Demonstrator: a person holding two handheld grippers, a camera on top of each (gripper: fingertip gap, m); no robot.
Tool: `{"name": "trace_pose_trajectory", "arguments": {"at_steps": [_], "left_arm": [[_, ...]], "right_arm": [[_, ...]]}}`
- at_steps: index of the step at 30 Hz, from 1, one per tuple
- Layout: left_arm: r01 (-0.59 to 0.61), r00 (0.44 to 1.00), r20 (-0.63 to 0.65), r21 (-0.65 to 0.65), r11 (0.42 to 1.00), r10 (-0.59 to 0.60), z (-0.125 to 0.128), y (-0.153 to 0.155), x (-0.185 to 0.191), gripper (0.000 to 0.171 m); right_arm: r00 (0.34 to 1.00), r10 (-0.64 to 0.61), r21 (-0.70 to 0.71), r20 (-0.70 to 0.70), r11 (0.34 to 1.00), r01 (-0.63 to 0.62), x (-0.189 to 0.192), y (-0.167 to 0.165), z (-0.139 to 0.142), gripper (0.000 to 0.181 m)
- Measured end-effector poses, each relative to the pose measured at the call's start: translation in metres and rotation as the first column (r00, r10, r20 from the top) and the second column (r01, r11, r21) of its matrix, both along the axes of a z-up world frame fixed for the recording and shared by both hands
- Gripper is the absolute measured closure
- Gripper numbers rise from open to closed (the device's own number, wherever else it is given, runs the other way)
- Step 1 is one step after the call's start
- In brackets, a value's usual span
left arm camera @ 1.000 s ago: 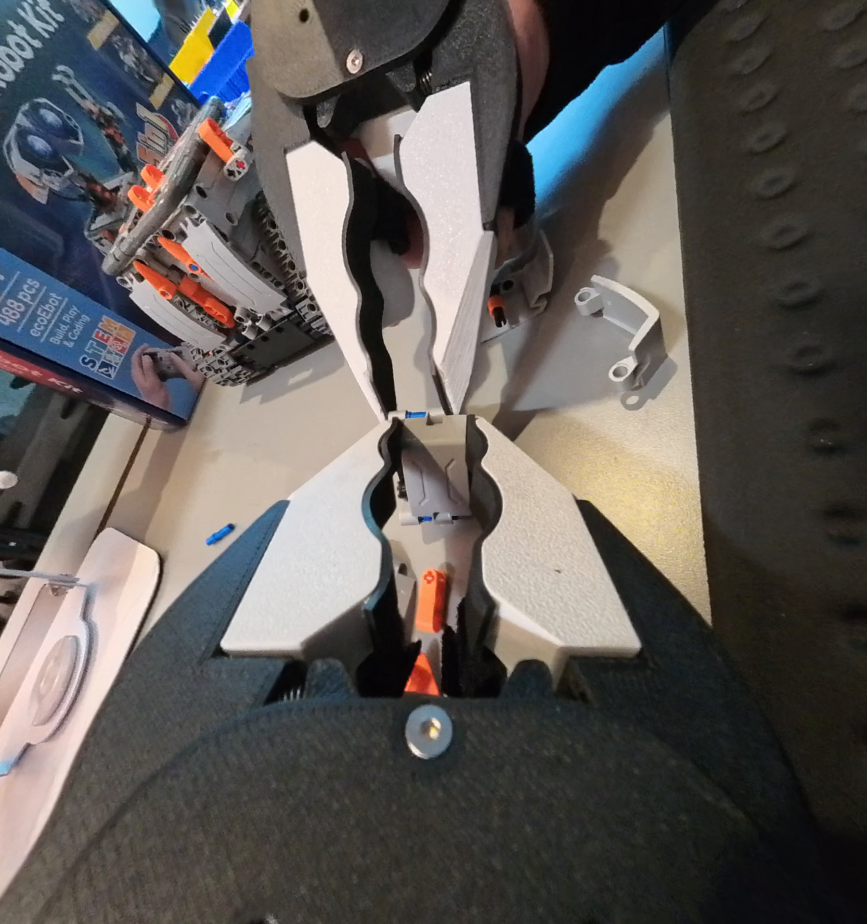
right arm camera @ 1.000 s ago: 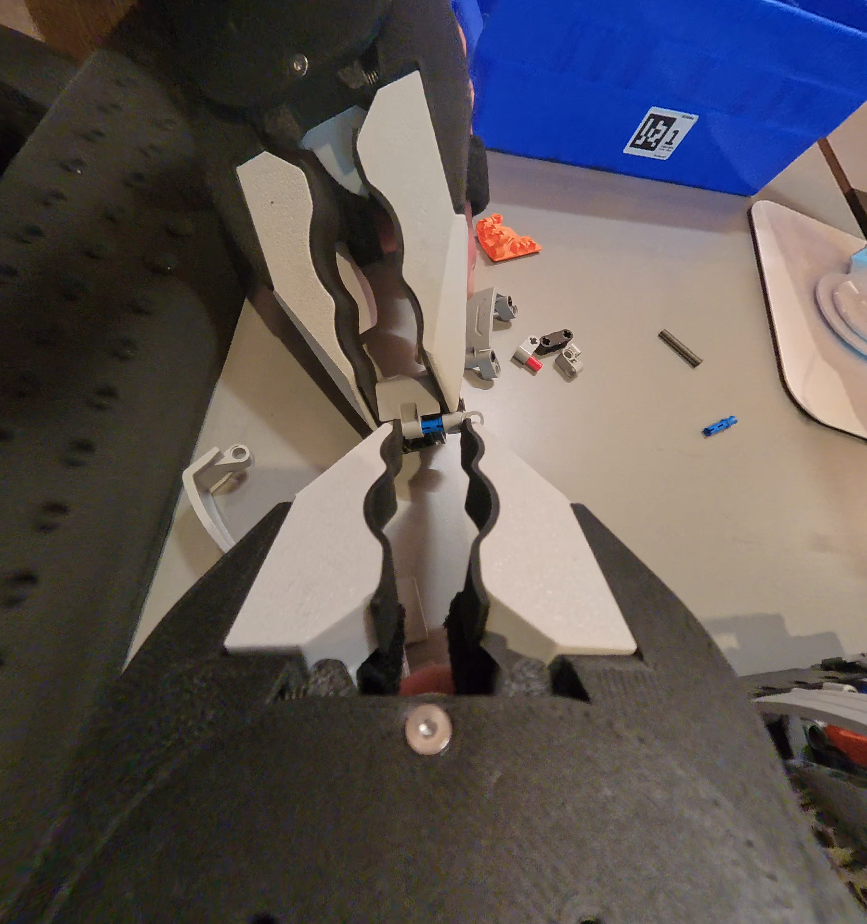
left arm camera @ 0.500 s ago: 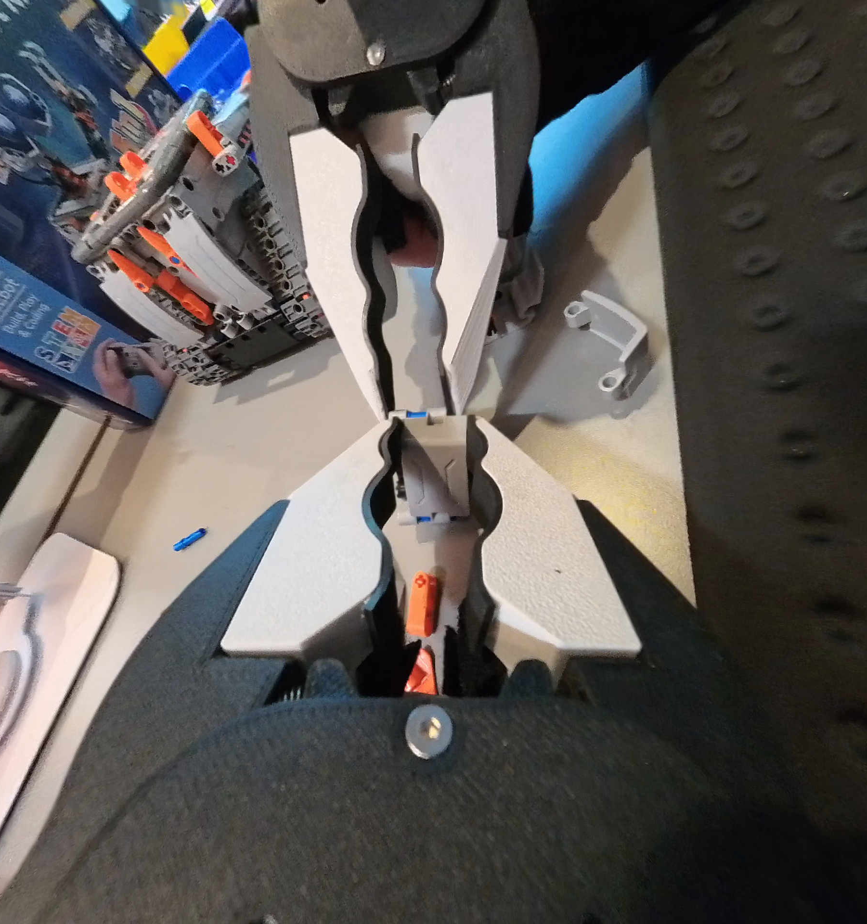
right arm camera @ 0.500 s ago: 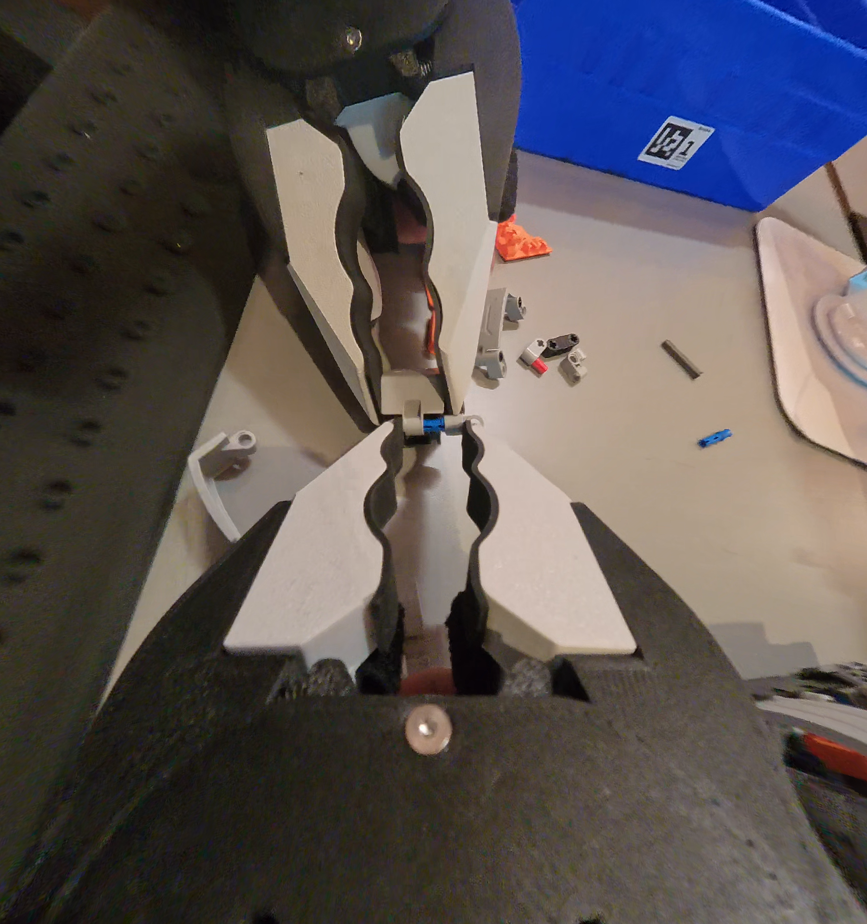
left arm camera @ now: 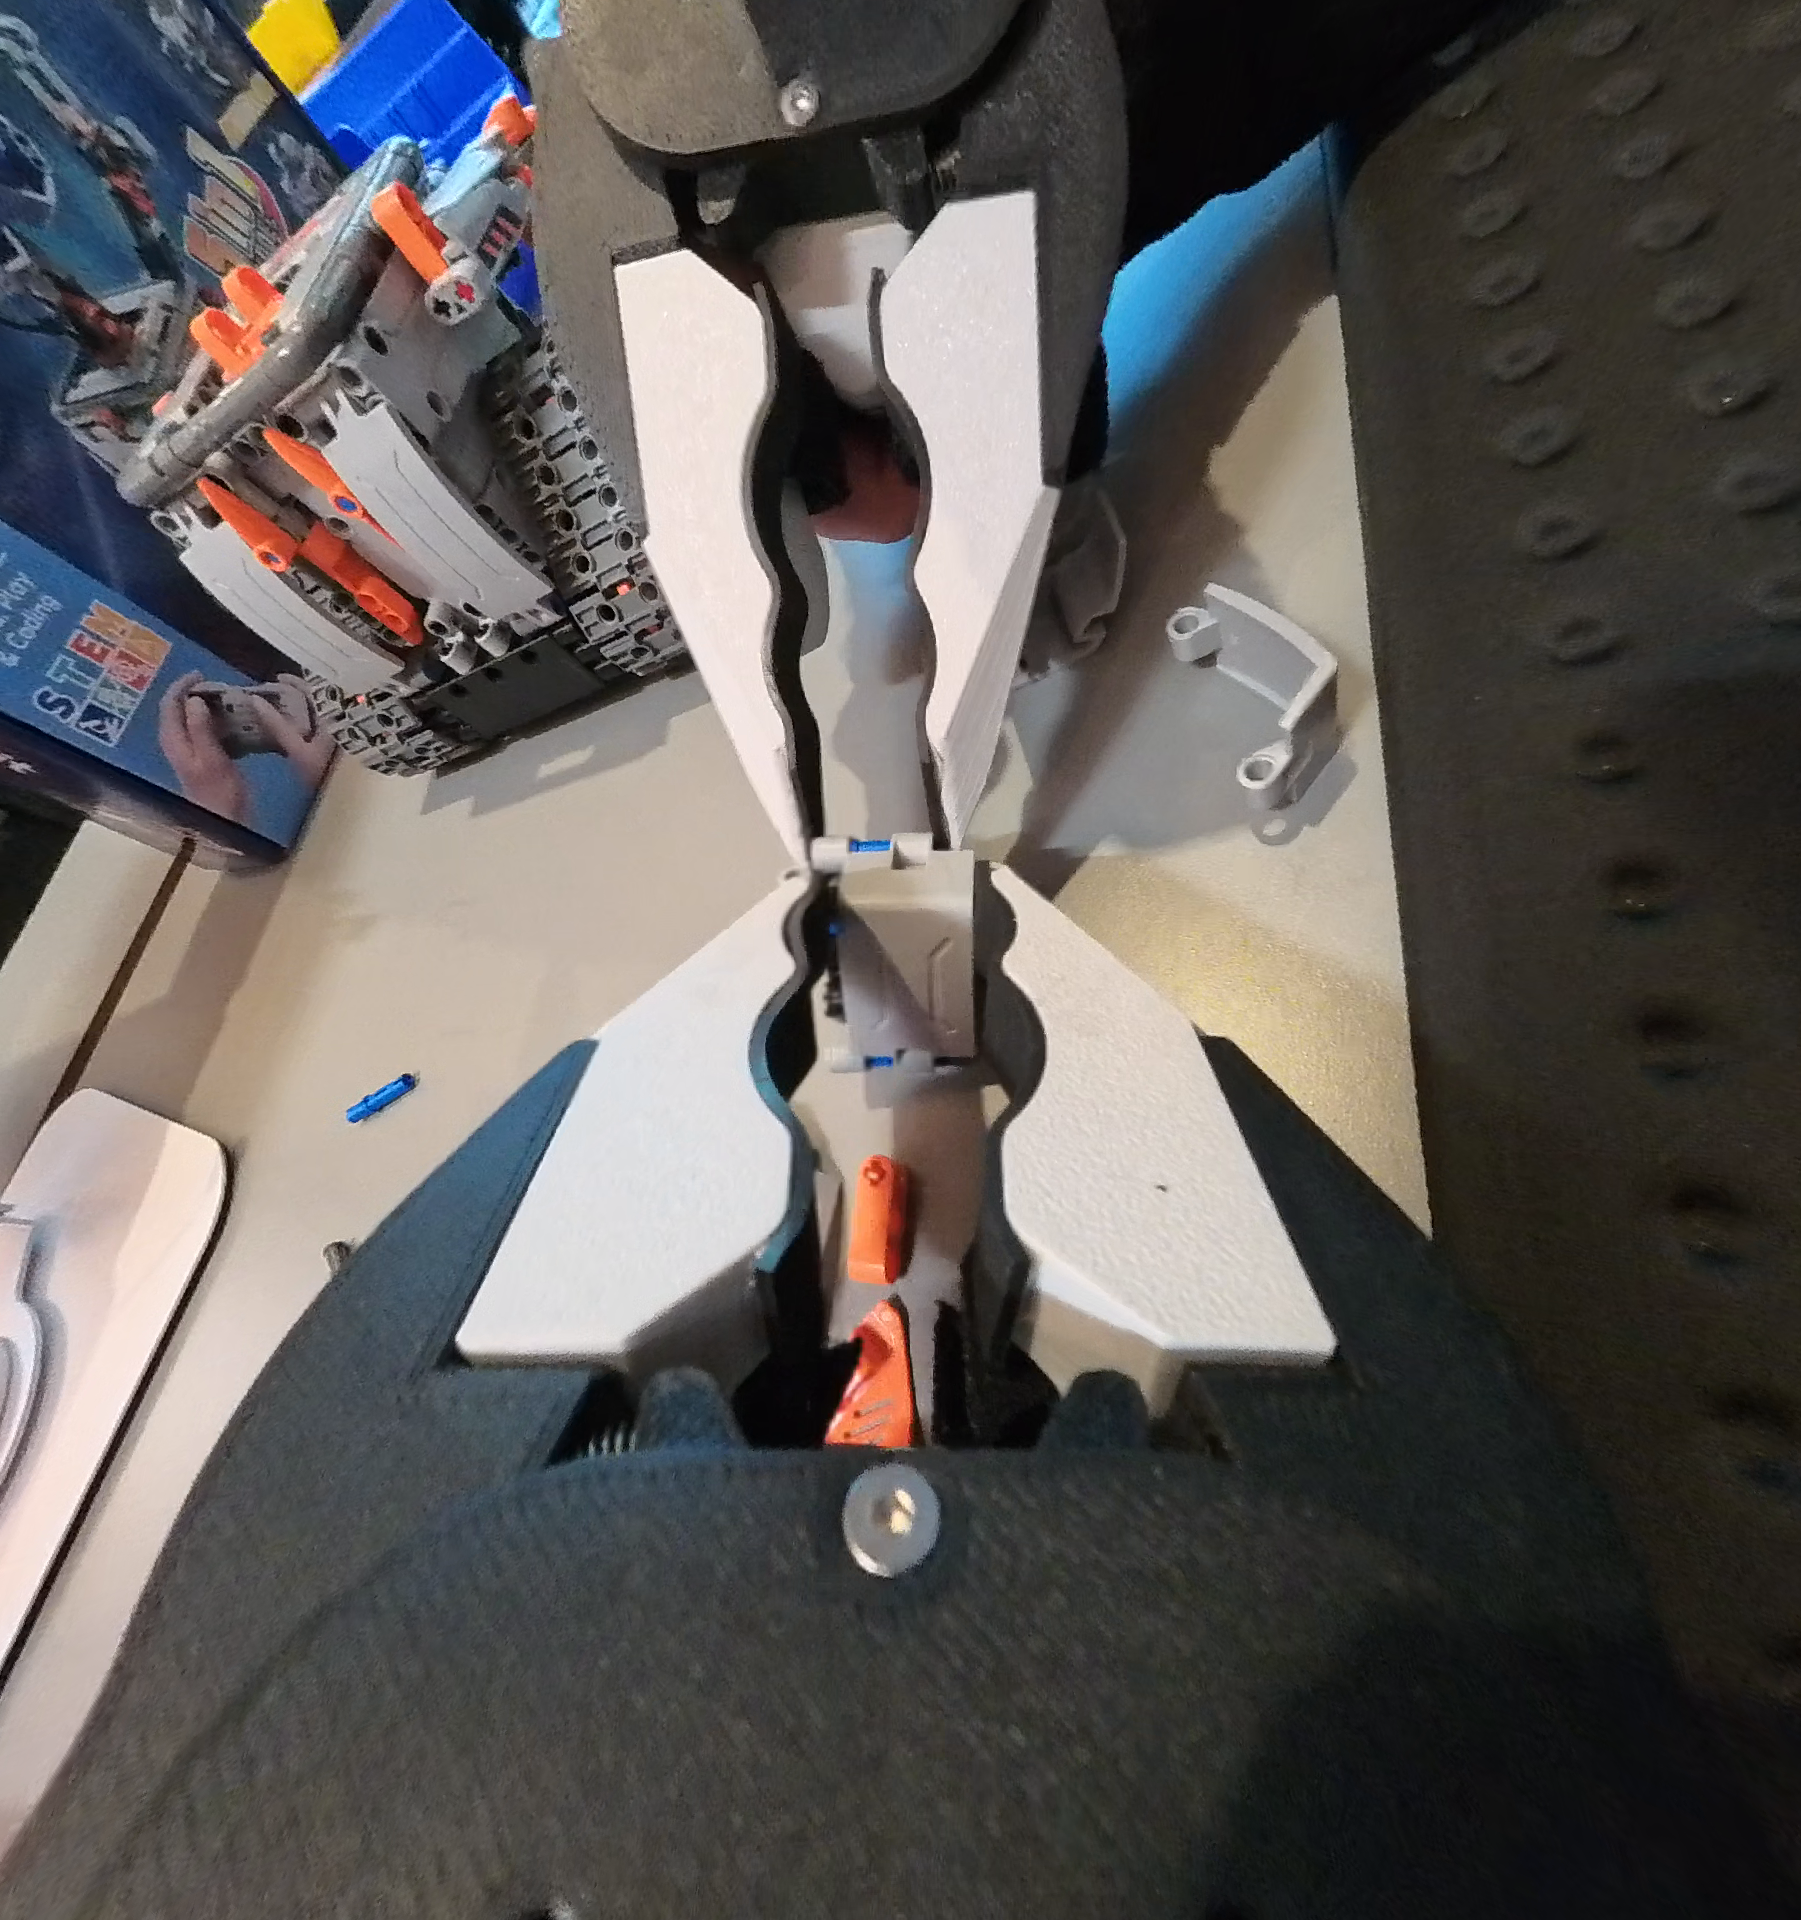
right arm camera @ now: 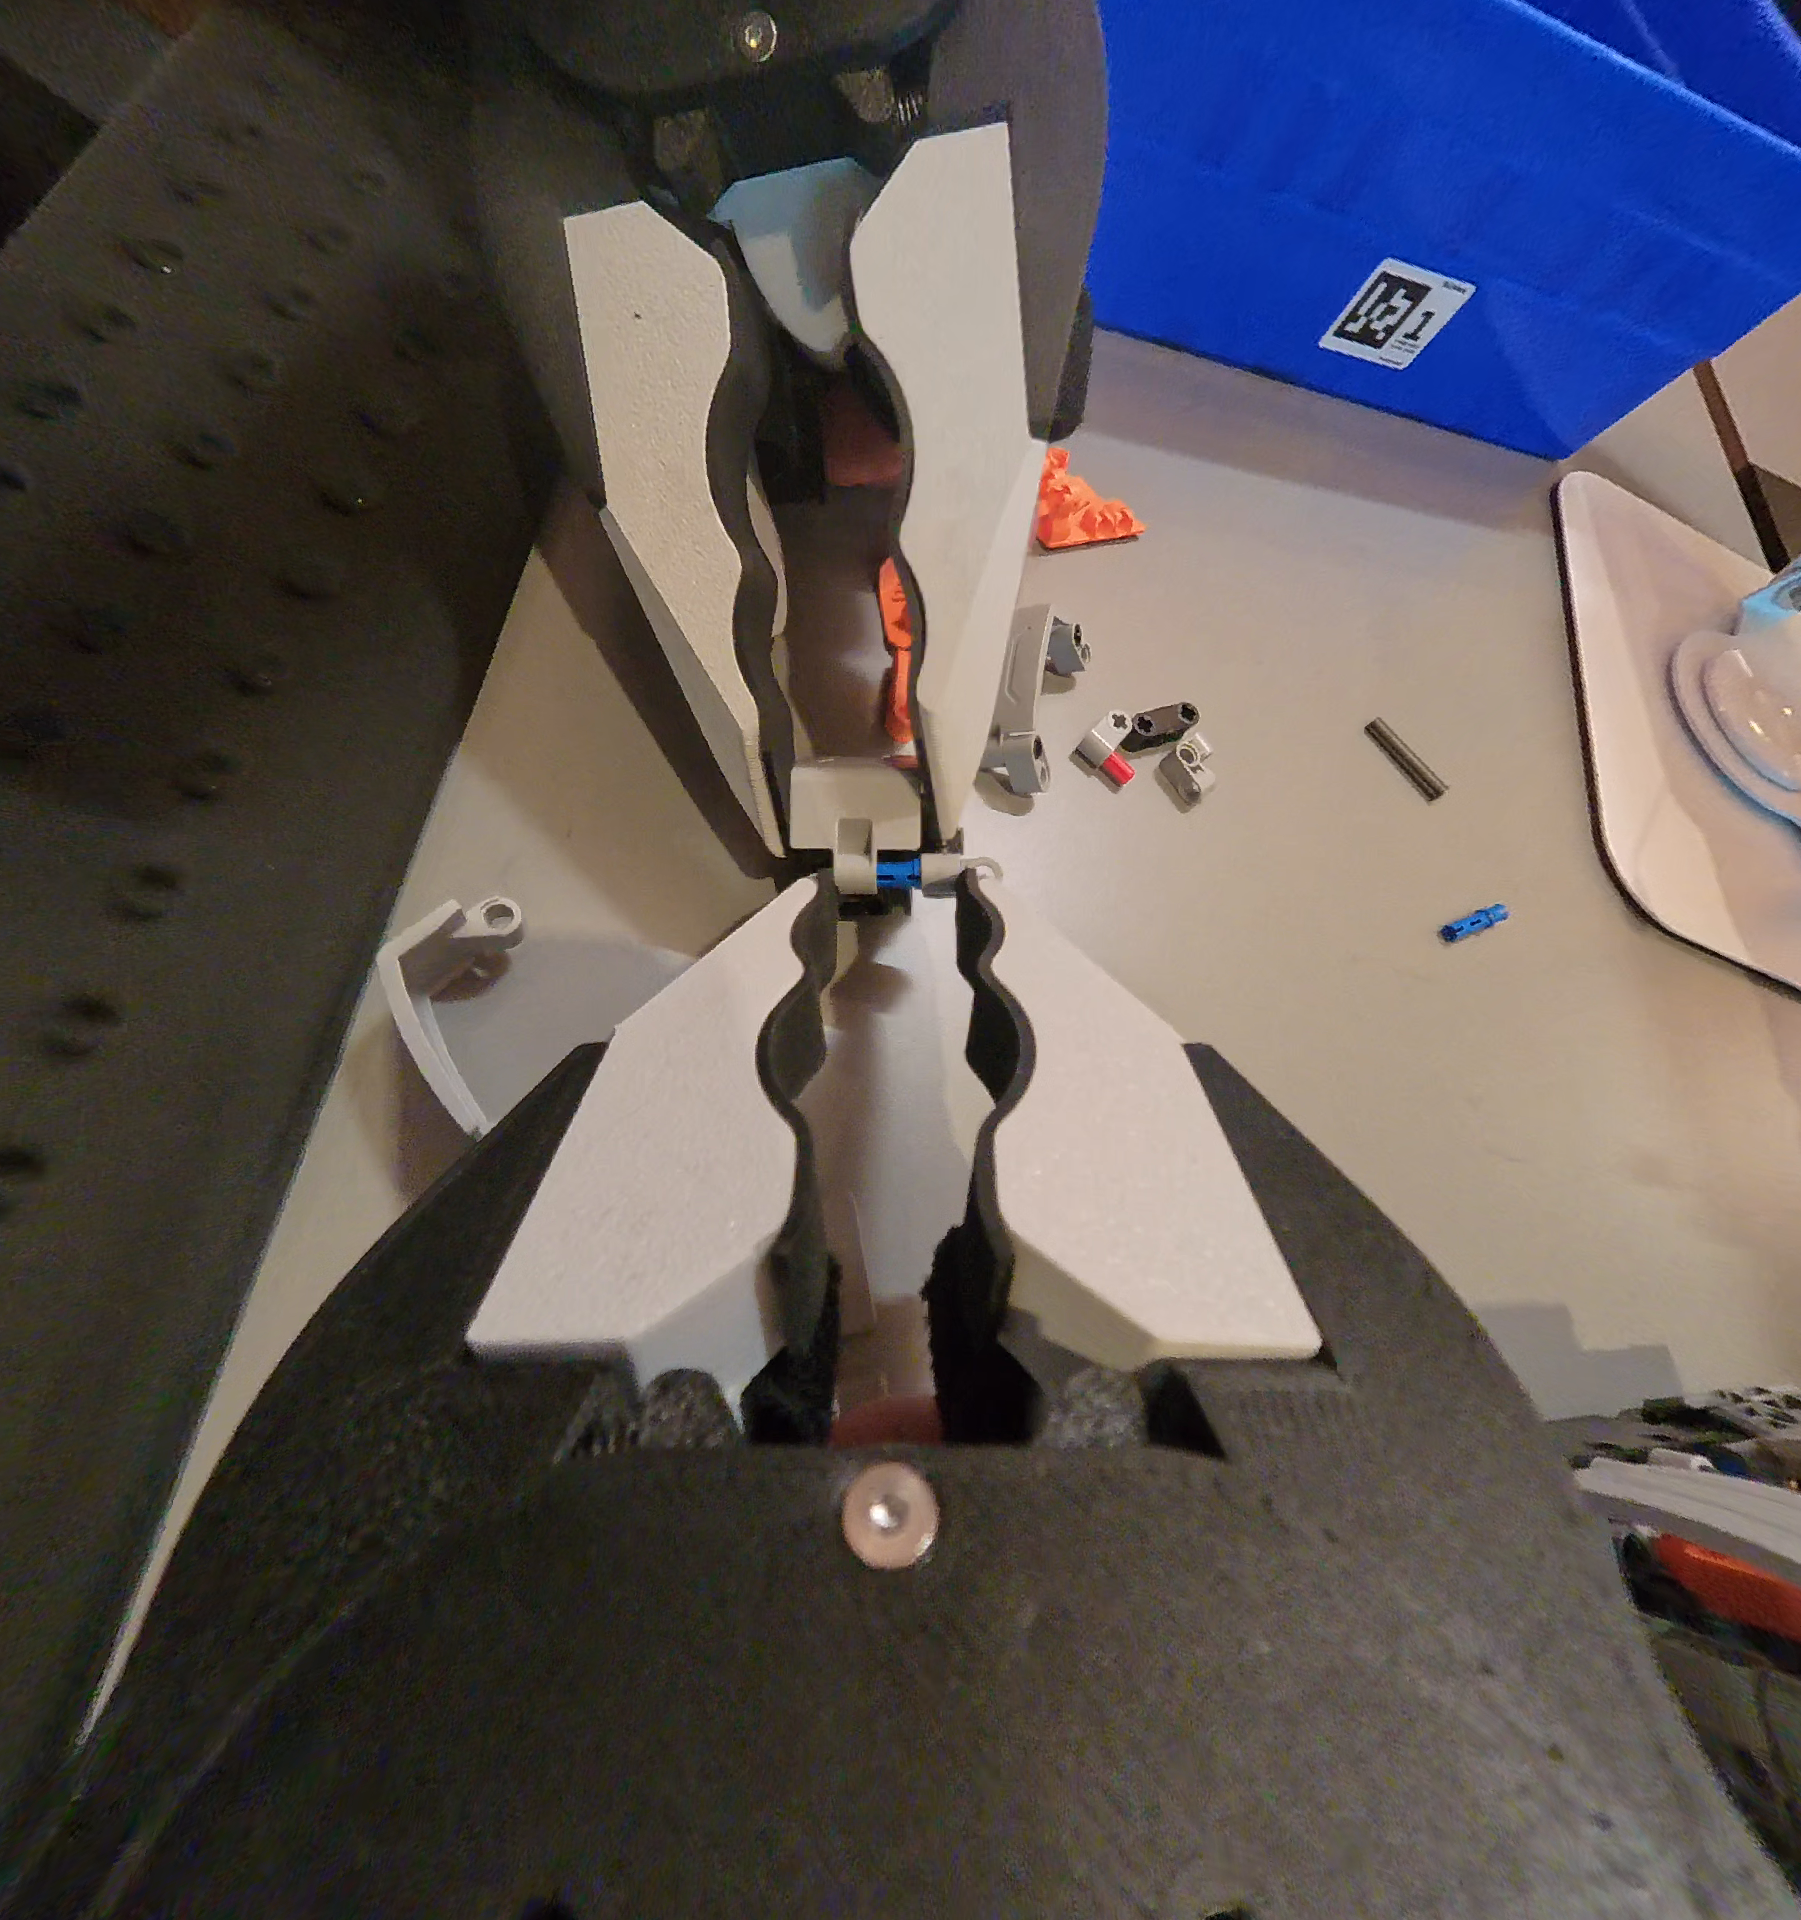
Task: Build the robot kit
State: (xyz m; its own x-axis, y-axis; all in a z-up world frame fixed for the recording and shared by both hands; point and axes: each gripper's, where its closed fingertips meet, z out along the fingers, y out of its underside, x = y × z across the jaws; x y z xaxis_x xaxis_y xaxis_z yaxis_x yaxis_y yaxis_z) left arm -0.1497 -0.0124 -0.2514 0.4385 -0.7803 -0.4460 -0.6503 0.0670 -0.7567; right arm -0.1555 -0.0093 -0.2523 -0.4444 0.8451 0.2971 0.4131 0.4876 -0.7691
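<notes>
Grey building-kit panel (left arm camera: 911, 961) clamped lengthwise between left gripper (left arm camera: 891, 883) fingers, far end with blue pin (right arm camera: 896, 869) meeting right gripper (right arm camera: 891, 899) tips, these nearly closed around it.

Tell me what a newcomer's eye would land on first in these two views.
First, the two grippers meeting tip to tip over the table: the left gripper clamps a grey panel piece, and the right gripper pinches the blue pin at that piece's end. Next, the bright blue bin at the table's far edge, and the grey-and-orange brick model beside the kit box.
</notes>
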Motion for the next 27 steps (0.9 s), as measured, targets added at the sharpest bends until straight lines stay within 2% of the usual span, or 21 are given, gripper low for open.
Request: {"name": "trace_pose_trajectory", "arguments": {"at_steps": [12,21,24,27], "left_arm": [[0.030,1.000,0.006,-0.006,1.000,-0.030,0.000,-0.002,0.002,0.149],[0.030,0.999,0.013,-0.009,1.000,-0.030,-0.001,-0.002,0.004,0.148],[0.007,1.000,-0.030,0.052,0.999,-0.005,0.003,0.001,0.001,0.149],[-0.013,0.998,-0.065,0.055,0.998,0.016,0.000,0.002,-0.003,0.149]], "right_arm": [[0.999,0.028,0.114,0.037,0.993,-0.032,-0.001,-0.002,-0.003,0.162],[0.998,0.029,0.091,0.050,0.995,-0.033,-0.001,-0.001,-0.008,0.162],[1.000,0.012,0.101,0.002,0.995,-0.012,-0.003,0.003,0.000,0.161],[1.000,-0.005,0.124,0.028,0.992,0.001,0.000,0.006,-0.002,0.161]]}}
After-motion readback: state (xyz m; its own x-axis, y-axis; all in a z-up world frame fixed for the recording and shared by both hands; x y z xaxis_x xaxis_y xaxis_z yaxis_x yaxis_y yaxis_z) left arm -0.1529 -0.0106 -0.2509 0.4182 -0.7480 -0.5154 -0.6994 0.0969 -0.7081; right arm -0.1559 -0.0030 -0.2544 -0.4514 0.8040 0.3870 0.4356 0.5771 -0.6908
